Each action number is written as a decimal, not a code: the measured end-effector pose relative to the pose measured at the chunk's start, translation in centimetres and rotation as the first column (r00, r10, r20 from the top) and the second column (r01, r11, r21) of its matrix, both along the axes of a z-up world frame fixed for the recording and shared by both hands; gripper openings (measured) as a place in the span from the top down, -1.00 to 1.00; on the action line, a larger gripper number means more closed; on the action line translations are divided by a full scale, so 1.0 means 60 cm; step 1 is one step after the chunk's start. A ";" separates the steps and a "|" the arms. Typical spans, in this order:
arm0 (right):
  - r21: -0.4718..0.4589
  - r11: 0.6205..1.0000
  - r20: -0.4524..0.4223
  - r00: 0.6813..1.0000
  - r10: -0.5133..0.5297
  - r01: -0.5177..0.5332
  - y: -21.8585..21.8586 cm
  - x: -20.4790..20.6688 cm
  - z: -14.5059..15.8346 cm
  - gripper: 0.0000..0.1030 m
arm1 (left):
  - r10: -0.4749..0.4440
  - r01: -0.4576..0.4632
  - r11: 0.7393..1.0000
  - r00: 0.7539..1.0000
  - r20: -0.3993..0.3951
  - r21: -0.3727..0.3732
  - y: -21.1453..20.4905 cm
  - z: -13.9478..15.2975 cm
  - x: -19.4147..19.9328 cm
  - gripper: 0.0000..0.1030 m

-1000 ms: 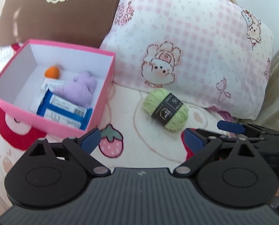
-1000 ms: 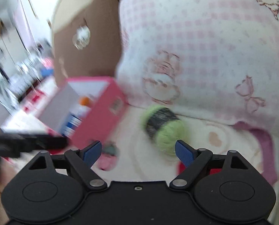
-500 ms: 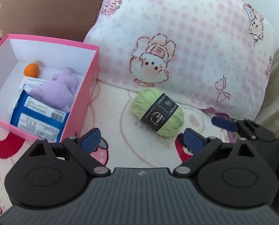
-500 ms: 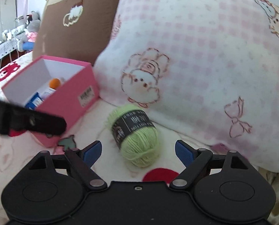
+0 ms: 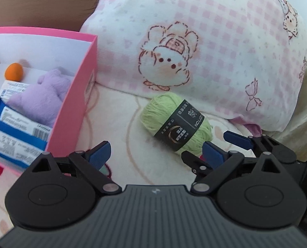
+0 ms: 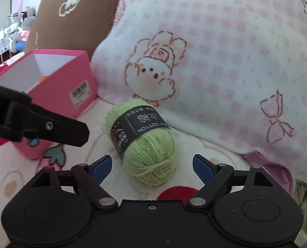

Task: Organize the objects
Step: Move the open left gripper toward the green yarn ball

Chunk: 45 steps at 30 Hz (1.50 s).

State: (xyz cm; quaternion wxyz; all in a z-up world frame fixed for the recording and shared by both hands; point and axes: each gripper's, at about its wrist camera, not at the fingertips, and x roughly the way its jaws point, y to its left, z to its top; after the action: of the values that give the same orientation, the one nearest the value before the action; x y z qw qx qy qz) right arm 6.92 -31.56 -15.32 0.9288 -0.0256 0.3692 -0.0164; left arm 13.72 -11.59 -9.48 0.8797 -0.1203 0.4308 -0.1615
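A green yarn ball [image 6: 147,144] with a black label lies on the blanket in front of the pink checked pillow; it also shows in the left wrist view [image 5: 174,124]. My right gripper [image 6: 152,166] is open and empty, its fingers on either side of the yarn's near end. My left gripper [image 5: 156,154] is open and empty, just short of the yarn. A pink box [image 5: 79,95] at the left holds a purple plush [image 5: 42,99], an orange ball [image 5: 14,71] and blue packets [image 5: 15,132].
The pink checked pillow [image 6: 225,62] and a brown cushion [image 6: 70,16] stand behind. The left gripper's finger [image 6: 39,124] shows at the left of the right wrist view; the right gripper's fingers [image 5: 238,140] show at the right of the left wrist view.
Both grippers have moved closer to the yarn ball. The right gripper now has it between its open fingers. The box has slid toward the left of the left wrist view.
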 end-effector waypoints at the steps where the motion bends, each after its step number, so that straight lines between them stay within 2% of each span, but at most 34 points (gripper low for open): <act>1: -0.021 1.000 0.008 1.000 -0.007 0.007 0.002 0.001 -0.002 -0.71 | 0.001 -0.001 1.000 1.000 0.013 -0.009 -0.001 -0.004 0.000 -0.87; 4: -0.054 0.999 0.038 0.999 0.005 -0.003 0.004 0.000 -0.003 -0.71 | 0.000 -0.001 0.997 1.000 -0.014 -0.071 -0.002 -0.024 0.010 -0.87; 7: -0.045 0.999 0.051 0.999 0.007 -0.005 0.002 0.007 -0.004 -0.71 | 0.006 -0.012 0.990 0.999 -0.043 -0.139 -0.001 -0.043 0.022 -0.86; 11: -0.047 0.999 0.058 0.998 0.012 -0.009 0.003 0.016 -0.010 -0.71 | 0.021 -0.029 0.981 0.999 -0.044 -0.192 0.005 -0.059 0.032 -0.87; 15: -0.022 1.000 0.056 0.998 0.007 -0.006 -0.003 0.025 -0.018 -0.72 | 0.054 -0.053 0.987 0.999 0.003 -0.150 0.008 -0.063 0.030 -0.87; 24: 0.009 1.000 0.023 0.999 0.030 -0.030 0.003 0.041 -0.035 -0.72 | 0.045 -0.045 0.977 0.999 -0.009 -0.210 0.016 -0.078 0.042 -0.86; 28: -0.057 0.998 0.015 0.999 0.032 -0.031 0.010 0.047 -0.039 -0.72 | 0.053 -0.050 0.987 0.998 0.015 -0.151 0.009 -0.077 0.041 -0.87; 33: 0.000 1.000 0.028 0.999 0.015 -0.015 0.002 0.044 -0.040 -0.70 | 0.037 -0.037 0.976 0.999 -0.004 -0.213 0.014 -0.080 0.053 -0.87; 35: 0.038 0.999 0.034 0.999 0.021 -0.022 0.001 0.043 -0.040 -0.62 | 0.027 -0.031 0.971 0.999 -0.021 -0.238 0.015 -0.083 0.063 -0.87; 39: 0.084 0.996 0.026 1.000 -0.006 0.004 -0.006 0.046 -0.040 -0.62 | 0.055 -0.076 0.947 0.996 -0.074 -0.313 0.024 -0.090 0.082 -0.87; 45: 0.188 0.982 0.009 1.000 -0.025 0.023 -0.021 0.045 -0.040 -0.54 | 0.041 -0.070 0.940 0.995 -0.093 -0.335 0.022 -0.092 0.086 -0.87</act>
State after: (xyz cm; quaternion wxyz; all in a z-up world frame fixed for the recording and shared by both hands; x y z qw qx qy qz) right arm 9.60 -32.79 -17.71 0.9290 0.0666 0.3640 0.0074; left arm 18.86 -10.24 -15.02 0.8312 -0.2883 0.4299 -0.2028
